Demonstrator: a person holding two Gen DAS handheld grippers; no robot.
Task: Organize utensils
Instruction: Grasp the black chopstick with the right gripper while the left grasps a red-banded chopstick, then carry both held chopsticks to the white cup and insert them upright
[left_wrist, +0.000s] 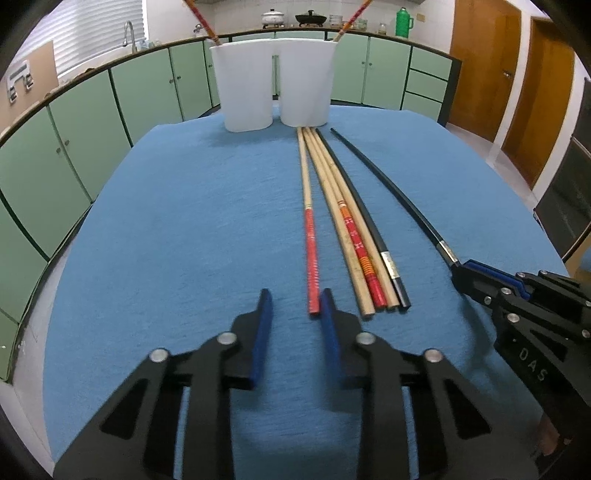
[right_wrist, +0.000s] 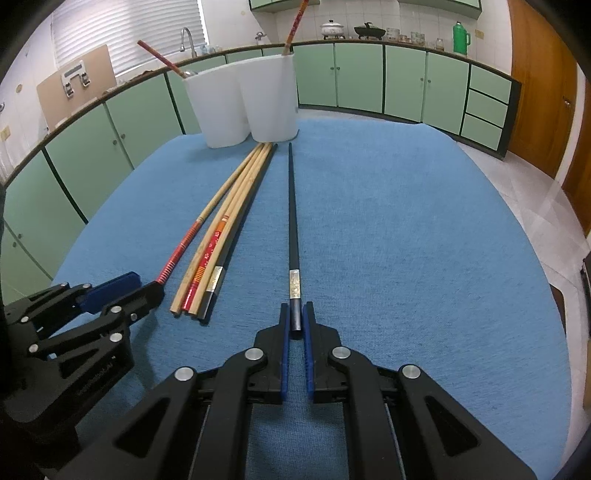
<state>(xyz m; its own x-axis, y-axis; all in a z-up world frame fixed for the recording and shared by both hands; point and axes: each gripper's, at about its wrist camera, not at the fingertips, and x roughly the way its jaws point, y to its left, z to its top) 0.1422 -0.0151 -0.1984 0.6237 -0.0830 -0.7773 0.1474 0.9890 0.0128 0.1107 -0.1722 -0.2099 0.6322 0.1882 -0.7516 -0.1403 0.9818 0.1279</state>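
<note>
While the left gripper (left_wrist: 295, 295) is held wide beside a red chopstick (left_wrist: 311, 254), a black chopstick (right_wrist: 294, 236) is clamped between the right gripper's (right_wrist: 295, 314) jaws.

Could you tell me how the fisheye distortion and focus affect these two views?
Left wrist view: the counter line bows strongly, the separate black chopstick looks curved, and the left gripper is slightly soft. Right wrist view: the same chopstick runs straight at centre, sharp between the right gripper fingers.
</note>
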